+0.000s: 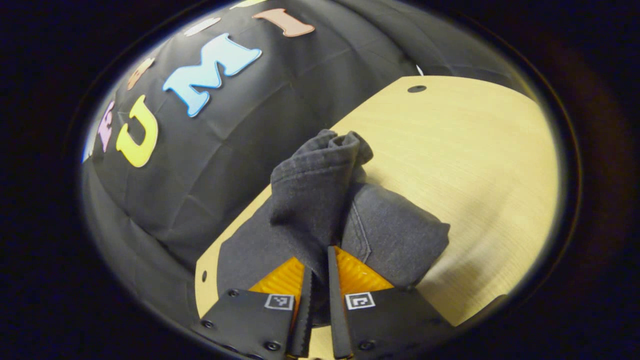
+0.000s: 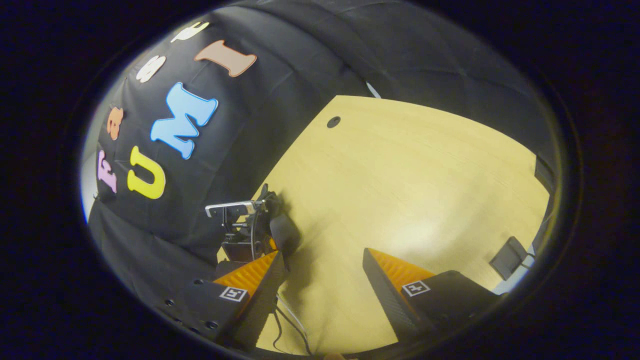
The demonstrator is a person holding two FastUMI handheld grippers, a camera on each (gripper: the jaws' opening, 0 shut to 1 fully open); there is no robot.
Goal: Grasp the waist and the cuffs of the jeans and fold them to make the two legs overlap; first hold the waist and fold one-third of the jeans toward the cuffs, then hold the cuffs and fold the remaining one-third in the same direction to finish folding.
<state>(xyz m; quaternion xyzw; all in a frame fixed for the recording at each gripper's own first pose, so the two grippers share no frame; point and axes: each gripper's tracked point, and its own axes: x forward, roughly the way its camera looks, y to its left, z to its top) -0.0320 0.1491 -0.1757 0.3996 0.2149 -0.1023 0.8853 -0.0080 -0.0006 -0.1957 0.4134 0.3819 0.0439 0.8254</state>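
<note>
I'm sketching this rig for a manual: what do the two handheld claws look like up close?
Each claw, left and right, has two wedge-shaped fingers with ridged inner faces and toothed edges, on black bolted plates. Each plate carries a small square black-and-white marker. Thin dark cables trail under the right claw.

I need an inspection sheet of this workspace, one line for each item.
Surface: light wooden table, with a dark round hole.
Job's things: dark grey jeans, bunched near the table edge.
Clutter: small dark object at the table's far side.
Grippers: left gripper shut on the jeans; right gripper open, holding nothing.
Cables: thin cables under the right gripper.
Surroundings: black cloth wall.
</note>
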